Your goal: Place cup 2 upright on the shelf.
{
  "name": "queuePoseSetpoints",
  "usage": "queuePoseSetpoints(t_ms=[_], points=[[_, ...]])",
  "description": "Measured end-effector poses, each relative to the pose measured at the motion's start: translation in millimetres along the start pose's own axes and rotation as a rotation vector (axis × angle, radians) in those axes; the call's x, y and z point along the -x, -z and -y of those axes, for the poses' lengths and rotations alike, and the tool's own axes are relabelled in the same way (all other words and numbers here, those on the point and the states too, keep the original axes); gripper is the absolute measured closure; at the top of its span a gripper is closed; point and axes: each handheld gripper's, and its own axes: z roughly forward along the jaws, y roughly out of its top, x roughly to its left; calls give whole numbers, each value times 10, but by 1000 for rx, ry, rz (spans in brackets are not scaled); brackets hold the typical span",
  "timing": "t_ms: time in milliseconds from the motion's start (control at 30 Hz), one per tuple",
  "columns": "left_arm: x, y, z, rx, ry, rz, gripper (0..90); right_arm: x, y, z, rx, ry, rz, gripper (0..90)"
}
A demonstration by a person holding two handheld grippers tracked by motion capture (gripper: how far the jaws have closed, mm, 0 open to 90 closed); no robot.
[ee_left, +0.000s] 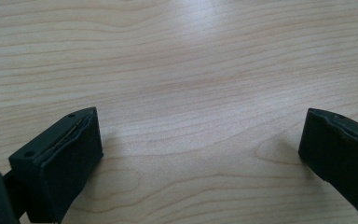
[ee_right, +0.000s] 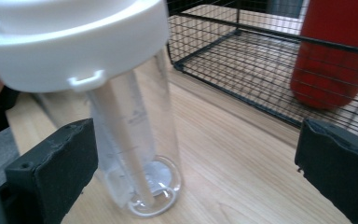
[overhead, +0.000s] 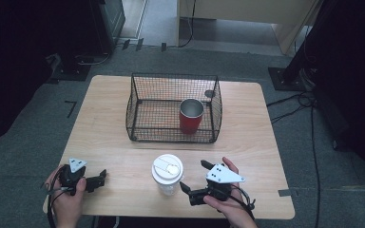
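A clear plastic bottle (overhead: 167, 172) with a white lid stands upright near the table's front edge. In the right gripper view the bottle (ee_right: 137, 135) is close to the left jaw, with a straw-like tube inside it. My right gripper (overhead: 193, 175) is just right of it, open; the right gripper (ee_right: 198, 135) has jaws spread wide and touches nothing. A red metal cup (overhead: 190, 116) stands upright inside a black wire basket (overhead: 135, 99). My left gripper (overhead: 102, 179) rests at the front left, and the left gripper (ee_left: 200, 126) is open over bare wood.
The wooden table (overhead: 247, 142) has grey carpet around it. The basket (ee_right: 237, 93) sits at the table's middle back, with the red cup (ee_right: 331, 60) in its right part. Dark stands and cables lie on the floor to the right.
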Motion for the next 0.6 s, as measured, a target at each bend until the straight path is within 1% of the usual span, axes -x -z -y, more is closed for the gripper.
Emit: queuePoseSetpoints(t_ms=[333, 600], points=[[0, 0, 0, 0, 0, 0, 1, -125, -101, -12, -15, 9, -57, 0], [0, 0, 0, 0, 0, 0, 1, -219, -189, -40, -18, 20, -79, 0]])
